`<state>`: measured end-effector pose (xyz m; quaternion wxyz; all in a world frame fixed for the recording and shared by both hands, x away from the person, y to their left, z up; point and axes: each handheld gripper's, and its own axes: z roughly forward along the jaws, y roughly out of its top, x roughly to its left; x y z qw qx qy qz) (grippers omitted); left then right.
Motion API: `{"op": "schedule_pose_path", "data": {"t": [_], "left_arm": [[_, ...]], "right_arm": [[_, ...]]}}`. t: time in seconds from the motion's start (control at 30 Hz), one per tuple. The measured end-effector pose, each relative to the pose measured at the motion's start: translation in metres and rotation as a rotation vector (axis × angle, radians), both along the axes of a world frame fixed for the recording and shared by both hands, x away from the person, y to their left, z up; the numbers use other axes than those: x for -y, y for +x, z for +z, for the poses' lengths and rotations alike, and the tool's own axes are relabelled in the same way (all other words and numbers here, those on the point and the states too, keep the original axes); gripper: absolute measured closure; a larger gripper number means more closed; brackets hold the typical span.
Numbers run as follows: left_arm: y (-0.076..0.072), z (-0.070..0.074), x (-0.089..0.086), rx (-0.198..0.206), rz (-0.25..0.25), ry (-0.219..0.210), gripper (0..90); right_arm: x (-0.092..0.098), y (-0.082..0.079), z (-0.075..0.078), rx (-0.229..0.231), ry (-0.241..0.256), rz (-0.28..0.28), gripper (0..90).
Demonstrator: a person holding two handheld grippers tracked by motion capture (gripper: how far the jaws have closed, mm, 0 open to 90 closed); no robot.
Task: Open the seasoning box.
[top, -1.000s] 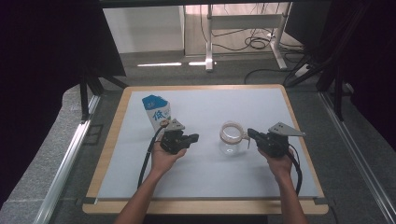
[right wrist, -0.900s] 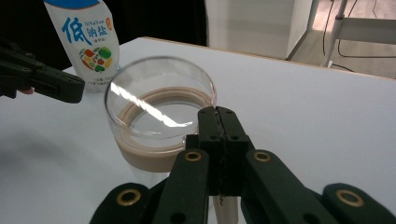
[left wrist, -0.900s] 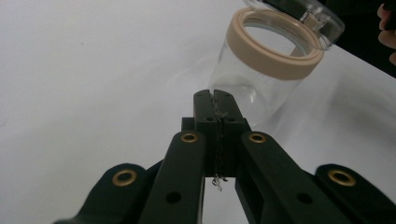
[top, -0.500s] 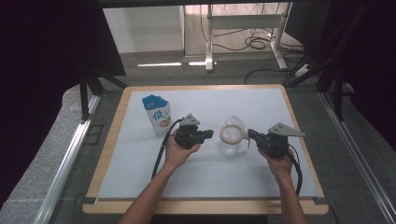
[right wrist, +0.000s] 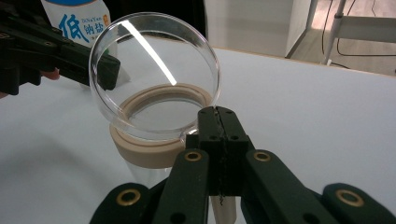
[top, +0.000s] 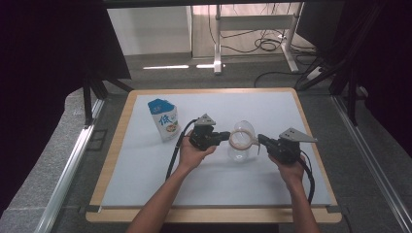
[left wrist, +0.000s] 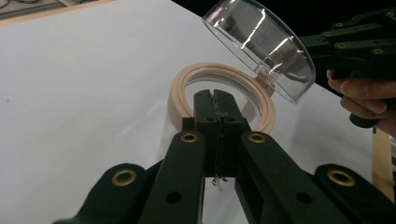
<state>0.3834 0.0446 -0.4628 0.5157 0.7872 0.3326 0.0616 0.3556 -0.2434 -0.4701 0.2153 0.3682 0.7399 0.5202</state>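
— Where is the glass jar (top: 240,148)?
— Upright near the middle of the white worktop (top: 145,165), between the two grippers. Its beige rim ring (left wrist: 219,95) faces up, and the clear hinged lid (right wrist: 154,77) stands swung open above it.

— What is the left gripper (top: 221,137) doing?
— Its jaws are pressed together, tips at the near edge of the beige ring in the left gripper view; whether they pinch the ring I cannot tell.

— And the right gripper (top: 262,141)?
— Jaws together too, tips right at the foot of the open lid, by the hinge side of the rim.

— Anything else on the worktop?
— A blue-and-white pouch (top: 164,120) stands behind the left hand (top: 193,154), apart from the jar.
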Motion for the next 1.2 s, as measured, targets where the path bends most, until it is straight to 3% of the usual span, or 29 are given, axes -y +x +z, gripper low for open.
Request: {"op": "schedule_pose_path", "data": {"t": [0.3, 0.6, 0.83, 0.97, 1.2], "left_arm": [[0.002, 0.003, 0.010, 0.004, -0.027, -0.017, 90.0], [0.003, 0.007, 0.018, 0.013, -0.040, -0.004, 90.0], [0.005, 0.009, 0.016, 0.005, -0.049, -0.005, 90.0], [0.008, 0.009, 0.017, -0.013, -0.060, -0.020, 90.0], [0.012, 0.014, 0.021, -0.024, -0.073, -0.024, 90.0]], "right_arm": [[0.000, 0.000, -0.001, 0.003, 0.005, 0.000, 90.0], [-0.002, -0.004, -0.001, 0.008, 0.002, -0.010, 90.0], [-0.001, -0.025, -0.001, 0.007, 0.009, 0.006, 89.5], [0.002, -0.038, -0.009, 0.001, 0.011, 0.014, 87.1], [0.002, -0.042, -0.021, -0.029, -0.028, 0.050, 78.9]]}}
